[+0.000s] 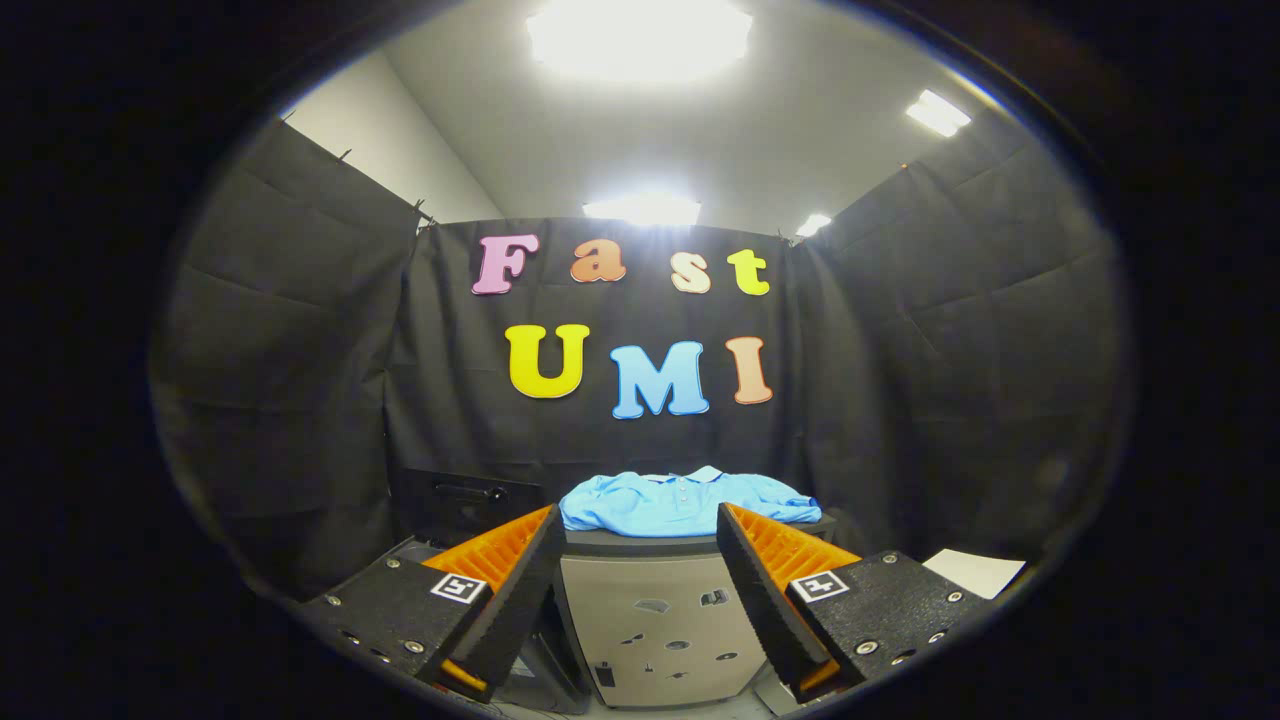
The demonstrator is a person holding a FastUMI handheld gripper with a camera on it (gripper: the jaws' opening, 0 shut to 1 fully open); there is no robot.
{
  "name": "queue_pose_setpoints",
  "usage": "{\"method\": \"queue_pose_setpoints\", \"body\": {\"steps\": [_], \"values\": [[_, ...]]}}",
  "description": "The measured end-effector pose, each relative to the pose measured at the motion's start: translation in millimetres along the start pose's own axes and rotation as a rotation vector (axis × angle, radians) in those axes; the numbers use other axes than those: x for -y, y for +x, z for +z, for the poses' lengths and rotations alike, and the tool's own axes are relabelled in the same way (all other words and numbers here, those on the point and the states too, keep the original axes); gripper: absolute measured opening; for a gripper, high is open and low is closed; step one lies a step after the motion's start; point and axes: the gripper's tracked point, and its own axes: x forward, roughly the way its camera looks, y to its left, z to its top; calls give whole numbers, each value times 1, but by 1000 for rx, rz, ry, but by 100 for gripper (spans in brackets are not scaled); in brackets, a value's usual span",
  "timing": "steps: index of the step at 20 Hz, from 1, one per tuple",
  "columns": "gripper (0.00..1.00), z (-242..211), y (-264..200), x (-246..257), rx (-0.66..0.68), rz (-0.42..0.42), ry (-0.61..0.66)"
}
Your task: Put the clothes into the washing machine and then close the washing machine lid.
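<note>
Gripper (pixel 640 535) fingers spread wide (gripping nothing), blue shirt (pixel 685 503) lay beyond them, atop the washing machine (pixel 655 620).

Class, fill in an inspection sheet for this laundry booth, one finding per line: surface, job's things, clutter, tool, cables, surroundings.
Surface: top of a grey cabinet, dark-edged, beyond the fingers.
Job's things: blue shirt lies folded on the cabinet top, collar to the rear; whether the cabinet is the washing machine, cannot tell.
Clutter: white sheet to the right; black box with a handle to the left.
Tool: tool open, fingers apart, holding nothing, short of the shirt.
Cables: nothing seen.
Surroundings: black cloth walls, ceiling lights.
</note>
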Motion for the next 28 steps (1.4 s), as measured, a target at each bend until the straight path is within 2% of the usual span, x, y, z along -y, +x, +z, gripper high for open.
{"method": "queue_pose_setpoints", "body": {"steps": [13,24,28], "values": [[95,10,128,15,-28,9,0],[95,-22,244,25,-171,53,-21],[95,-46,283,39,-260,34,-23]]}}
